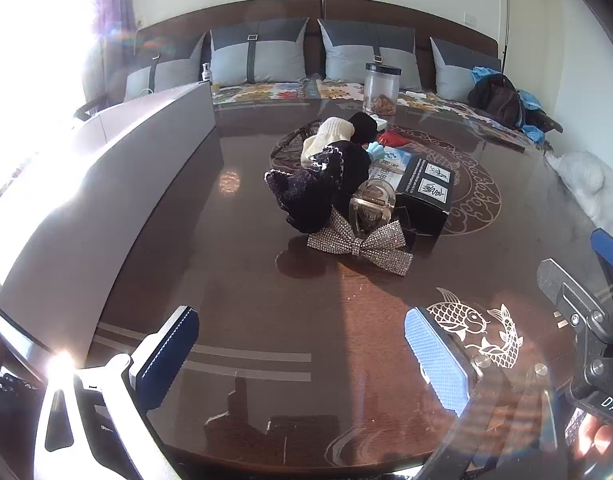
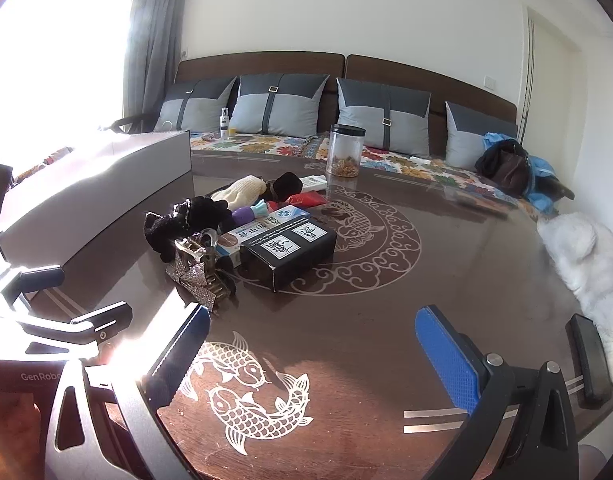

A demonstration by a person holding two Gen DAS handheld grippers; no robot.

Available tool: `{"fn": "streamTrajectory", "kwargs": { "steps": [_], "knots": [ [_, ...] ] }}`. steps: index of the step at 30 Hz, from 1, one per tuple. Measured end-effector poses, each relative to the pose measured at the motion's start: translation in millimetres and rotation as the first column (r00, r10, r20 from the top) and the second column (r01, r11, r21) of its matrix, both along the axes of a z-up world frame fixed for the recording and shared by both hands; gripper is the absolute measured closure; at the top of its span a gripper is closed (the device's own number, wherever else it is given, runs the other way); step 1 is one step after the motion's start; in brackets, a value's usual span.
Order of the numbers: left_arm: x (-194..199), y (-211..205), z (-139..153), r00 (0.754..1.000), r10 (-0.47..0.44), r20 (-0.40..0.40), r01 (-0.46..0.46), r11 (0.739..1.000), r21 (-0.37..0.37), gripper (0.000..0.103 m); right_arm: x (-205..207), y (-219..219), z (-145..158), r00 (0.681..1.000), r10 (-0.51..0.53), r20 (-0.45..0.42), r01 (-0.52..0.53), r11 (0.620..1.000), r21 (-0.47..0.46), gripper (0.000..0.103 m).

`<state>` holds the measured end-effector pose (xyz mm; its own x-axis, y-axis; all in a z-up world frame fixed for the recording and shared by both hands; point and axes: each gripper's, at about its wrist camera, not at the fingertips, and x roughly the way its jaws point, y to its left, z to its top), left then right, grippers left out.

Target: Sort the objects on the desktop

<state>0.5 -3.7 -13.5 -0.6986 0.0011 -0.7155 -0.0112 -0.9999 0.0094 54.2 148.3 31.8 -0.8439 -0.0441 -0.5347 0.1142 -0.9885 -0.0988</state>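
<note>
The heap I am to sort lies on the dark round table (image 1: 234,320), around a black box (image 2: 288,250). A light blue carton (image 2: 262,226) touches the box's far-left side, a clear hair claw (image 2: 196,246) and a rhinestone bow (image 1: 360,246) lie left of the box, and black knitwear (image 1: 310,190) with a cream glove (image 1: 326,138) lies beyond them. My left gripper (image 1: 302,360) and right gripper (image 2: 312,356) hover nearer than the box, both spread wide, nothing between the pads.
</note>
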Motion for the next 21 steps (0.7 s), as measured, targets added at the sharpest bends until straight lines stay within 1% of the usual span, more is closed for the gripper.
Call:
{"fn": "streamTrajectory", "kwargs": {
  "steps": [11,21],
  "knots": [
    [-7,0,-17,0.999,0.021,0.04,-0.019,0.998,-0.052,0.0,-2,0,-3,1.0,0.005,0.01,-0.005,1.0,-0.01,0.0],
    [-8,-3,-23,0.998,0.032,0.052,-0.029,0.998,-0.063,0.0,-3,0,-6,1.0,0.01,0.023,-0.01,1.0,-0.012,0.0]
  ]
}}
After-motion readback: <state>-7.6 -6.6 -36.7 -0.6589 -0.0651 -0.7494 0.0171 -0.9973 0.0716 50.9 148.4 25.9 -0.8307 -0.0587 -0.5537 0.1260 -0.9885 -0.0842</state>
